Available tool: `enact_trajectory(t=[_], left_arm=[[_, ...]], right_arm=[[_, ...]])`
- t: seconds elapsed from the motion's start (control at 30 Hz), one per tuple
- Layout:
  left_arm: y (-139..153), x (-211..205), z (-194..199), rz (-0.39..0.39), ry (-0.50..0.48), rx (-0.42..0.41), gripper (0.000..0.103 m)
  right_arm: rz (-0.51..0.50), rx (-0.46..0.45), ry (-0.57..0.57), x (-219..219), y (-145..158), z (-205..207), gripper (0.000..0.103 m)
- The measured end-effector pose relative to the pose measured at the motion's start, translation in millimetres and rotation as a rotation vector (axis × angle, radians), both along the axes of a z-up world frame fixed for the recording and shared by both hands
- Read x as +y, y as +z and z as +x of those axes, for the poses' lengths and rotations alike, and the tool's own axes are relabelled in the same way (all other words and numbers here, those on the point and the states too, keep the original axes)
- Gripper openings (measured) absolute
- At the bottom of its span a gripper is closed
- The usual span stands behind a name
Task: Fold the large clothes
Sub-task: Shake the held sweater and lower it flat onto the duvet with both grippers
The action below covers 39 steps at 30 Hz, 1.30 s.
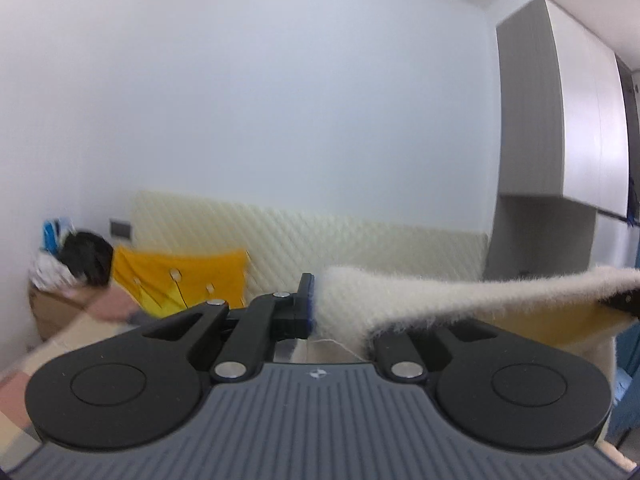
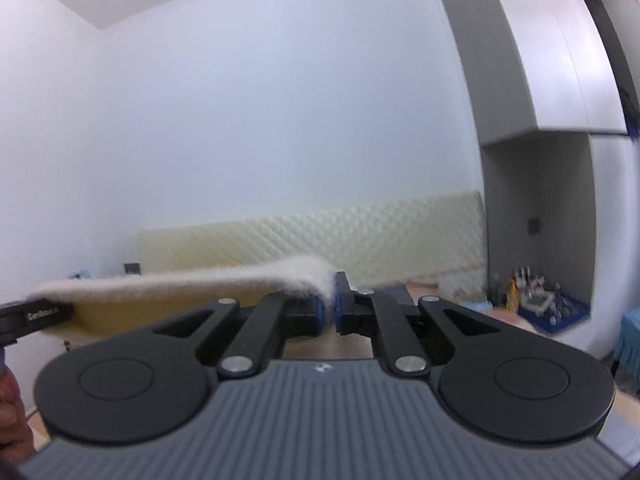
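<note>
Left claw (image 1: 320,308) and right claw (image 2: 329,304) each clamped on fluffy sweater (image 1: 420,296) edge; keep it taut and level.

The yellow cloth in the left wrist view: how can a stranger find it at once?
Find the long cream quilted panel low along the white wall. At its left end hangs the yellow cloth, beside a cardboard box of laundry. It is the only bright yellow thing there, with small pale flowers on it.

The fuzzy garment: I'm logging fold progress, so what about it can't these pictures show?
- Garment body: both wrist views, hangs below the gripper housings.
- Left gripper right finger: left view, covered by fleece.
- Garment type: only one stretched edge shows, blurred.
</note>
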<state>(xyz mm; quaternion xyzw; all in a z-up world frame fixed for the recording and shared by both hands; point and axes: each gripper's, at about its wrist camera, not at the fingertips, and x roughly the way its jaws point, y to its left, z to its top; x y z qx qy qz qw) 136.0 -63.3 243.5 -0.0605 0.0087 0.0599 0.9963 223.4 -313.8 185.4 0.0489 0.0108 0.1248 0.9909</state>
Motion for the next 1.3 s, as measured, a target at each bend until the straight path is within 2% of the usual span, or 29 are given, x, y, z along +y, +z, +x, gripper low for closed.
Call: enact_trajectory(t=[0.17,0.33,0.47,0.6,0.7,0.9,1.0,1.13,1.2,1.3], left_arm=[[67.3,22.1,-55.9,0.015,0.048,-0.079,0.007],[115.9,41.3,-115.0,0.047,0.087,-0.142,0.007],[138.9,61.6,-146.7,0.028,0.119,-0.153,0.007],[136.9,90.5,-147.4,-0.004,0.150,-0.101,0.007],[116.1,120.0,-124.6,-0.021,0.172,-0.034,0.007],[49.9,166.4,-57.5,-0.044,0.246,0.064,0.007],[13.0,183.4,-4.2,-0.035,0.263,0.126,0.007],[-41.9,213.0,75.7,-0.105,0.260,0.231,0.007],[-64.0,225.6,115.9,-0.108,0.268,0.262,0.008],[-111.6,248.2,180.1,-0.109,0.278,0.312,0.009]], right_arm=[[0.029,-0.059,0.058,11.7,44.3,-29.8,0.008],[0.048,-0.124,0.110,25.4,75.7,-59.2,0.008],[0.084,-0.117,0.173,36.8,95.3,-63.9,0.008],[0.023,-0.112,0.181,66.0,91.3,-48.4,0.008],[0.000,-0.058,0.201,86.9,67.4,-11.8,0.008],[-0.045,0.071,0.227,137.5,-3.6,81.9,0.008],[-0.055,0.129,0.211,163.3,-38.9,139.6,0.008],[-0.080,0.188,0.183,200.1,-73.3,227.6,0.008],[-0.093,0.211,0.174,221.2,-87.8,262.9,0.008],[-0.114,0.245,0.159,271.9,-97.0,252.5,0.008]])
